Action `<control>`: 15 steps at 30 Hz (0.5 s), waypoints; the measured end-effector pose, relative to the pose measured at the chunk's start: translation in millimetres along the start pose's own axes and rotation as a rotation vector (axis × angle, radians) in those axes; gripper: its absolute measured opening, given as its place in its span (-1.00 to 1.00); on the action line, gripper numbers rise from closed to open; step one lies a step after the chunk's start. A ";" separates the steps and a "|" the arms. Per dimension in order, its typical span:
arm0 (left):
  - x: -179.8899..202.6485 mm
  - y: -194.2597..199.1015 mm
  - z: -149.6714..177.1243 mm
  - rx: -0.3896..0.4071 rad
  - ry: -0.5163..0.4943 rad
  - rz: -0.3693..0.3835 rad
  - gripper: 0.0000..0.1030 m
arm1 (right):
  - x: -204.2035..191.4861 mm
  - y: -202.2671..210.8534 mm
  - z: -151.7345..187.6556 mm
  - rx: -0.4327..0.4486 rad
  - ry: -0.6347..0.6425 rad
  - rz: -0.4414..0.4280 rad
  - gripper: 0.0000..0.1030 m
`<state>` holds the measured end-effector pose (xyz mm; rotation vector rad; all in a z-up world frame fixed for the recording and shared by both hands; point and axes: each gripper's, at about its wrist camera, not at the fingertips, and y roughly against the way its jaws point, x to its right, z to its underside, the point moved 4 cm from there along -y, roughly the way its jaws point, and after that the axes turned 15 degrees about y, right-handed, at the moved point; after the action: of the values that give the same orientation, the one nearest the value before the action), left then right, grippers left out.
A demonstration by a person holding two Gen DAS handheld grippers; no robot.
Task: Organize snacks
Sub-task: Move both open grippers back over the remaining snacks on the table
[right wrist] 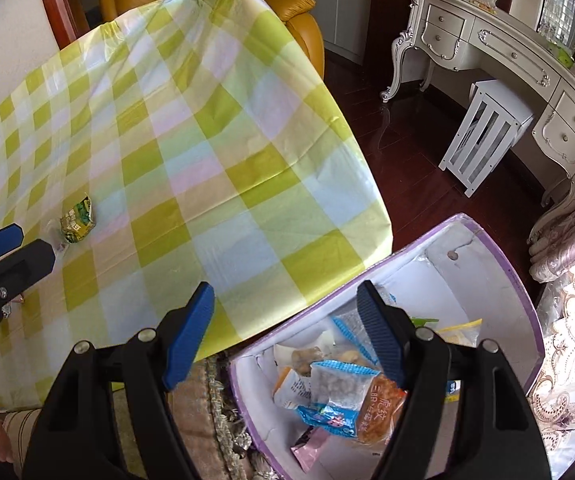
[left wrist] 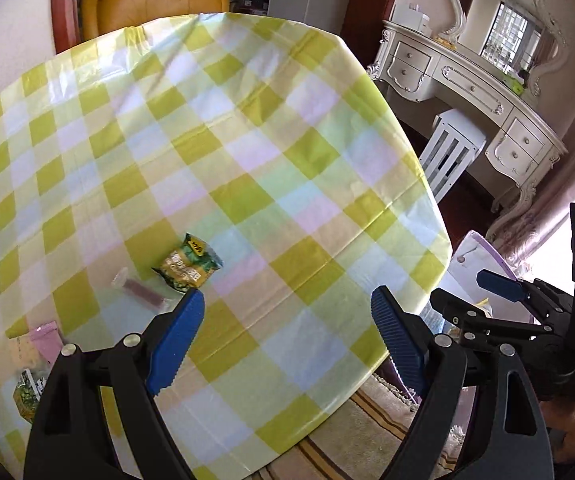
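Green-and-gold crinkly snack packets [left wrist: 188,267] lie on the checked-cloth table [left wrist: 287,140], just beyond our left tool [left wrist: 285,320], which gapes wide and empty. A clumsy pinch could skid them away. Rightward, our right tool [right wrist: 285,328], also wide and empty, hangs over the purple-rimmed snack box [right wrist: 523,292].

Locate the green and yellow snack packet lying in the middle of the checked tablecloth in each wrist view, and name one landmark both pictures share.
Left wrist view: green and yellow snack packet lies lower centre-left, just above the left gripper's left fingertip.
Right wrist view: same packet lies far left, mid-height.
Shared landmark: the white slatted stool.
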<state>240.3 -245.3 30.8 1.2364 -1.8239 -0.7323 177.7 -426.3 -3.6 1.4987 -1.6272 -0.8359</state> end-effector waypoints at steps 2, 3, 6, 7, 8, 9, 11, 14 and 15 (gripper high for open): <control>-19.1 5.0 -5.1 0.015 0.038 -0.014 0.61 | -14.9 0.2 -6.0 0.010 0.015 -0.018 0.43; -28.7 7.9 -7.3 0.022 0.058 -0.018 0.61 | -22.0 0.2 -9.0 0.013 0.021 -0.029 0.43; -56.0 16.8 -13.5 0.041 0.118 -0.020 0.61 | -43.3 -0.9 -17.9 0.024 0.048 -0.056 0.43; -64.3 19.5 -15.1 0.047 0.136 -0.022 0.61 | -50.3 -0.7 -20.8 0.029 0.057 -0.066 0.43; -72.1 22.0 -16.6 0.054 0.151 -0.022 0.61 | -57.2 -0.9 -23.7 0.033 0.065 -0.075 0.43; -79.7 24.9 -18.1 0.061 0.168 -0.023 0.61 | -64.1 -0.9 -26.7 0.038 0.072 -0.084 0.43; -93.8 30.0 -20.8 0.074 0.198 -0.027 0.61 | -77.1 0.0 -32.6 0.051 0.085 -0.104 0.43; -113.1 38.1 -24.5 0.099 0.237 -0.032 0.61 | -97.2 0.1 -39.9 0.064 0.116 -0.123 0.43; -119.7 40.6 -25.8 0.107 0.251 -0.035 0.60 | -103.4 -0.1 -41.8 0.066 0.126 -0.126 0.43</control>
<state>267.8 -119.7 41.8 1.3664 -1.6556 -0.4787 216.5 -322.3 7.0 1.6803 -1.4932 -0.7451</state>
